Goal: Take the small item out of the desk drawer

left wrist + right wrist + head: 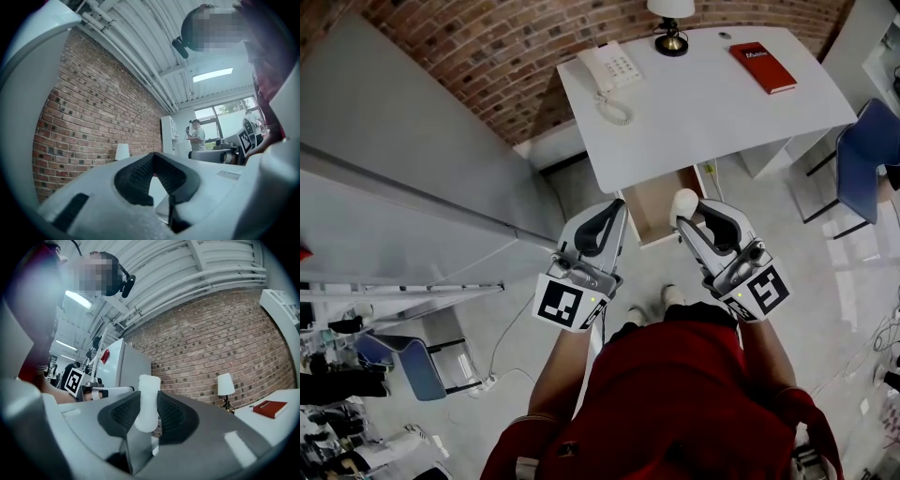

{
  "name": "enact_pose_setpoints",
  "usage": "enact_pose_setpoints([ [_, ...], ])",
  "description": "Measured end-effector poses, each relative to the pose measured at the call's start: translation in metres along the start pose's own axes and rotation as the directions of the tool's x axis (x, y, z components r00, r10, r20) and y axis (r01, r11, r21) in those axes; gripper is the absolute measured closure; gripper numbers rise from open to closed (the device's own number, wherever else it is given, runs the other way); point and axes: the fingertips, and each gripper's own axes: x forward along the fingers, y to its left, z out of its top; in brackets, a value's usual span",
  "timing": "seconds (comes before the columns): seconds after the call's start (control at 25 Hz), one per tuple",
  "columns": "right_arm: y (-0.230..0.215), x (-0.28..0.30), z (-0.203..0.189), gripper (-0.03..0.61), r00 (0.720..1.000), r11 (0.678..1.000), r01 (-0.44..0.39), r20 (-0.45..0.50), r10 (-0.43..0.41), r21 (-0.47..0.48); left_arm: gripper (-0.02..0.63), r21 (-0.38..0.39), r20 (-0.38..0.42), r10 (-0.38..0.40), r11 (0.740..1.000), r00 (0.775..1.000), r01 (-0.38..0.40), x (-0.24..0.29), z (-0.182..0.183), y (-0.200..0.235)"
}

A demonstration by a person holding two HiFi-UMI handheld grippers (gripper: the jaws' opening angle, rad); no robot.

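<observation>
My right gripper [689, 214] is shut on a small white item [684, 201], which it holds up above the floor, just in front of the open desk drawer [654, 208]. In the right gripper view the white item [147, 401] stands upright between the black pads [171, 416] and sticks out past them. My left gripper [617, 214] hangs beside it at the drawer's left front corner, its jaws together with nothing in them. In the left gripper view its pads [136, 176] meet at the tips. The inside of the drawer shows bare brown wood.
The white desk [703, 103] carries a white telephone [609, 70], a lamp [671, 23] and a red book [762, 67]. A blue chair [867, 155] stands to the right. A tall grey cabinet [394, 169] stands to the left, against the brick wall.
</observation>
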Motion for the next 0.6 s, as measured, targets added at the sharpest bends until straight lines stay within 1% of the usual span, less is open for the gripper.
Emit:
enact_pose_setpoints([
  [0.6,0.006,-0.015,-0.003,0.453,0.999,0.999,0.04,0.013,-0.04,0.009,0.609,-0.011,0.004,-0.018,1.0,1.0,0.018,-0.004,-0.005,-0.01],
])
